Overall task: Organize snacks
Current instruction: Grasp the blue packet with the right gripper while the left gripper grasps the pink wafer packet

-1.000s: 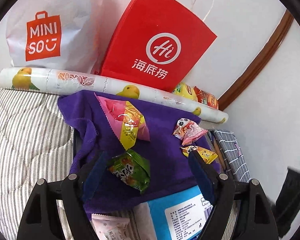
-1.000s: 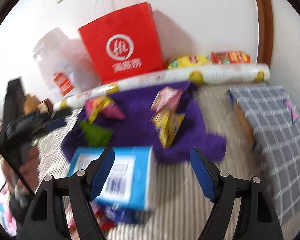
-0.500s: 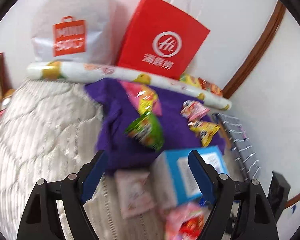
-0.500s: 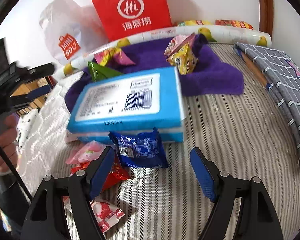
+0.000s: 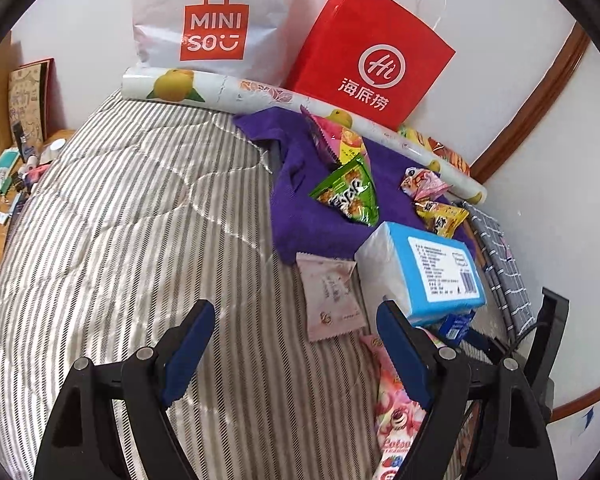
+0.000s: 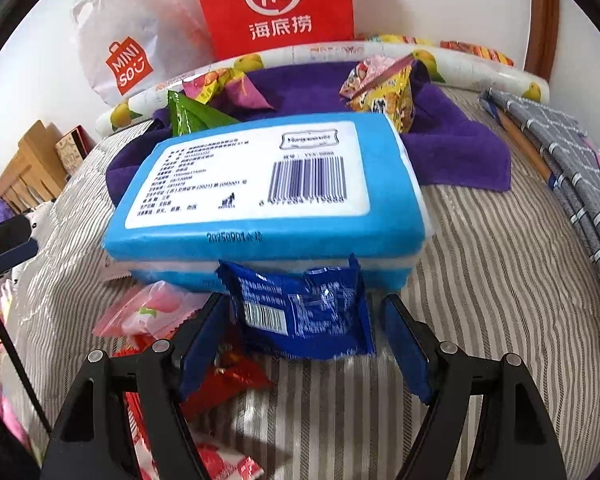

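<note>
1. Left gripper [image 5: 296, 344], lower centre of left wrist view: fingers open, empty, over the striped bed [image 5: 140, 220]. Pink sachet [image 5: 332, 300] lies just up-right of it.
2. Centre-right of same view: green snack bag [image 5: 350, 194] and two small packets on the purple towel [image 5: 300, 224], near the blue tissue pack [image 5: 424, 268].
3. Right gripper [image 6: 304, 320], lower centre of right wrist view: fingers open, straddling the blue snack packet [image 6: 304, 316], not yet clamped. Packet leans against the tissue pack.
4. Risk: foil packet is slick and crumpled; closing on one edge could let it slip or pivot out.
5. Risk: left finger [image 6: 200, 344] sits close to the red wrapper [image 6: 228, 380] and pink packet [image 6: 156, 312]; closing could snag them too.
6. Risk: pushing forward likely shoves the tissue pack into the towel snacks.
</note>
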### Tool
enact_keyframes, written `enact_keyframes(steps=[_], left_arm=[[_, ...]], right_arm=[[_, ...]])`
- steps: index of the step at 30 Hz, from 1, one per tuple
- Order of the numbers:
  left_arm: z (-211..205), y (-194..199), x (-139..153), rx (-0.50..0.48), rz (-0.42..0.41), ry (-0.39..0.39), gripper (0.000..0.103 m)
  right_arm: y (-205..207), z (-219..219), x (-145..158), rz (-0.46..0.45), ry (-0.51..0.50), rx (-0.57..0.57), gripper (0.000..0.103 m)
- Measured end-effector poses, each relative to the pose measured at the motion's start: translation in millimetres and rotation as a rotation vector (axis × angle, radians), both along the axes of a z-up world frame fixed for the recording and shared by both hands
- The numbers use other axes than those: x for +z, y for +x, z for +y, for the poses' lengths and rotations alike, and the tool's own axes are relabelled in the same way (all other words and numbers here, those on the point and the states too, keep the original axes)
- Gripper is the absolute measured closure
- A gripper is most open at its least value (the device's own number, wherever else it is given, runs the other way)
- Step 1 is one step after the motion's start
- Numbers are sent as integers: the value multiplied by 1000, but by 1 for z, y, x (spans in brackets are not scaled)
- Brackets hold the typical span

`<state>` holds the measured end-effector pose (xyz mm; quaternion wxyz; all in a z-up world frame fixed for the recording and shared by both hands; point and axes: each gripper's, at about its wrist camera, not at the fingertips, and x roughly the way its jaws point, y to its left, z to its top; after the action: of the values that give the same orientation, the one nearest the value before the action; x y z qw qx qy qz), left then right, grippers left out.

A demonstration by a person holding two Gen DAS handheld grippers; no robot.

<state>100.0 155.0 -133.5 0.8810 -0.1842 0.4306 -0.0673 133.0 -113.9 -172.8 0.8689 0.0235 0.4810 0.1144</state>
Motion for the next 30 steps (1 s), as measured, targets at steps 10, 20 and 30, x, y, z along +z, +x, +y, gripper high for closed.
enact_keyframes(steps=[10, 20, 30], left_arm=[[-25, 17, -25, -22, 84, 98, 21], [-55, 49, -46, -48, 112, 166, 21], [-79, 53, -47, -61, 94, 368, 47]], right_arm=[[-8, -21, 6, -9, 52, -15, 48], [-30, -64, 22, -45, 73, -47, 48], [-34, -90, 8, -15, 109, -79, 48]])
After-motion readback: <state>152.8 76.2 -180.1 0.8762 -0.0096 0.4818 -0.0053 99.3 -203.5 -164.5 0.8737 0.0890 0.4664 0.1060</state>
